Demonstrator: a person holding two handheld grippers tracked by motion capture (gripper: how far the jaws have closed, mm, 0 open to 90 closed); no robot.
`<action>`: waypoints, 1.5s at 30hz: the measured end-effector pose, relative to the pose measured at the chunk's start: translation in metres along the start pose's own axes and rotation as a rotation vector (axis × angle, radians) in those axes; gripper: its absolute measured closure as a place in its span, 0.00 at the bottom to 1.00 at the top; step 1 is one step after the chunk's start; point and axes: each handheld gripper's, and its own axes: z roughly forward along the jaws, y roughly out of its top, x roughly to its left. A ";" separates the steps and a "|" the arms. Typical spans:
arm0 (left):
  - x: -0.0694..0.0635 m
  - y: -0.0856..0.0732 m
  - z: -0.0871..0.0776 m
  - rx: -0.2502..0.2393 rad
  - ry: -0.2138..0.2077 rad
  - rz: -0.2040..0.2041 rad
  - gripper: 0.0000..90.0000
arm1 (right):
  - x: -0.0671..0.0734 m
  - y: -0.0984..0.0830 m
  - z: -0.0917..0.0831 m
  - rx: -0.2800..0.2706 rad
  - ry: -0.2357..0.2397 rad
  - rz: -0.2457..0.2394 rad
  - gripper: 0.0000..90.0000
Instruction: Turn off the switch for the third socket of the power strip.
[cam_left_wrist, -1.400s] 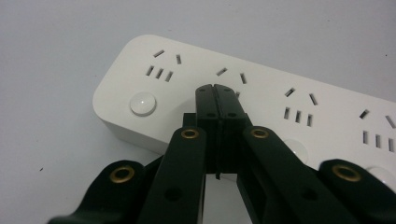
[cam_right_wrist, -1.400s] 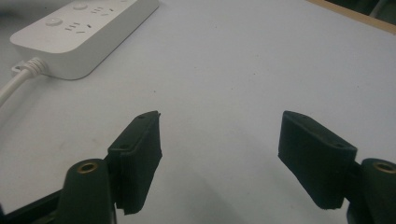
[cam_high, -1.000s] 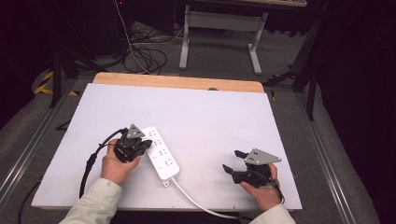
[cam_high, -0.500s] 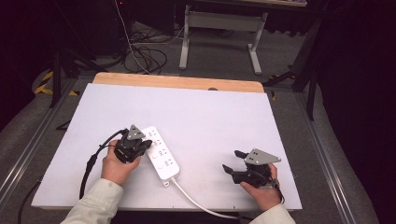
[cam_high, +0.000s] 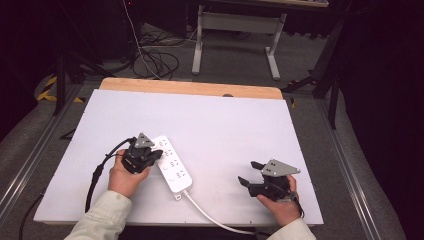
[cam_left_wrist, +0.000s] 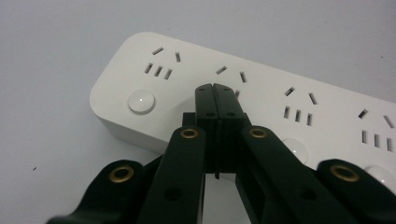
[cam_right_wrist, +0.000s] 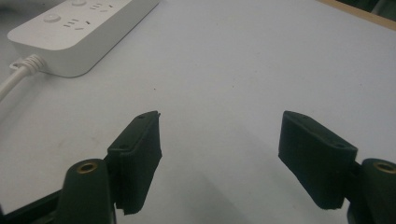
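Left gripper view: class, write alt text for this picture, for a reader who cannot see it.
Two black jaws of the left gripper, closed flat against each other, rest their tips on top of a white power strip among its sockets. A round white button sits near the strip's rounded end, and the strip lies on a plain white table.

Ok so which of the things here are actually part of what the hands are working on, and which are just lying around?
In use:
- power strip on the white table
- its white cord
- left gripper, shut, tips over the strip
- right gripper, open, apart from the strip

Just lying about:
- cables on the floor
- metal stand behind the table
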 end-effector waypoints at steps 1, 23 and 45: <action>0.000 0.000 0.000 0.001 0.003 -0.004 1.00 | 0.000 0.000 0.000 0.000 0.000 -0.001 0.34; -0.002 0.005 0.001 0.038 0.015 -0.001 1.00 | -0.001 -0.001 0.003 0.015 -0.001 0.009 0.33; -0.008 0.006 -0.023 -0.040 0.008 0.014 1.00 | -0.002 -0.001 0.002 0.008 0.006 0.008 0.33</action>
